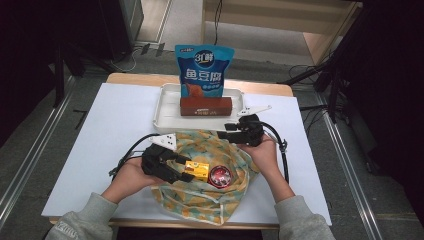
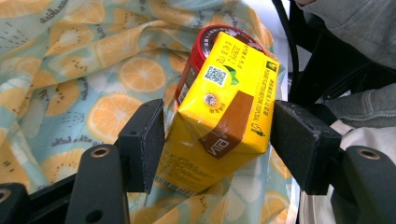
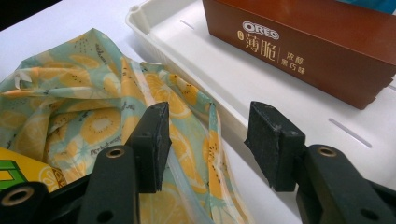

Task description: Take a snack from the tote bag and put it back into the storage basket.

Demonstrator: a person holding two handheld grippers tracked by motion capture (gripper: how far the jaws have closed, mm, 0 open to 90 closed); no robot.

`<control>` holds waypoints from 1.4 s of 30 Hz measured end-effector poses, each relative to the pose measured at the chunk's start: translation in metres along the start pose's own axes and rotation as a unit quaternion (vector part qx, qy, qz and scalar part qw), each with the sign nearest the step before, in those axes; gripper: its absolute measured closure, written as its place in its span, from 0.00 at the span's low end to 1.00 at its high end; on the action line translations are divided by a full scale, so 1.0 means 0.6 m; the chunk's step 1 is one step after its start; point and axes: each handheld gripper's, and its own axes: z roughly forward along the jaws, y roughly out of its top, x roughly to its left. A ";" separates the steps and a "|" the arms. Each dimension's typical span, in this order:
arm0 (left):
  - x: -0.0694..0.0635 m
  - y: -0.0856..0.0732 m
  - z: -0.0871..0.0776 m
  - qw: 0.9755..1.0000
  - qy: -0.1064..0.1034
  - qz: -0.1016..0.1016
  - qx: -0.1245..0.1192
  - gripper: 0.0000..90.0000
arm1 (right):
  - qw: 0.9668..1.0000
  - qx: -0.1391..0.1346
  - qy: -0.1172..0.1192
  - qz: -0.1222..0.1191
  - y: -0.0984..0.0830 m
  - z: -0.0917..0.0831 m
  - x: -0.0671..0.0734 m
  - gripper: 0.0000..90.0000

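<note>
A white-topped table (image 1: 100,145) with a pale wooden edge (image 1: 125,77) stands on a grey floor (image 1: 45,135) — the floor is dull and worn, with metal rails (image 1: 30,150) running along it on both sides. Beyond the far end sits light wooden furniture (image 1: 280,20), open underneath. Black cables (image 1: 140,50) trail across the floor near dark stands (image 1: 345,60). The room's edges fall into deep shadow — light lands mainly on the tabletop.

Even overhead light keeps the white surface (image 1: 115,130) bright while the surrounding floor (image 1: 30,125) sinks into darkness. Shadows stay soft. Both close views blur slightly nearest the fingers (image 3: 152,140), with mild glare.
</note>
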 end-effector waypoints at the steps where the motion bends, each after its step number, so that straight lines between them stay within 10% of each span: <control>1: 0.000 0.000 0.002 1.000 0.003 0.004 0.003 0.40 | 1.000 -0.002 0.002 -0.001 0.000 0.000 0.001 0.55; 42: 0.004 0.005 0.020 0.999 0.028 0.028 0.010 0.53 | 1.000 0.001 0.012 -0.001 -0.006 0.004 0.001 0.53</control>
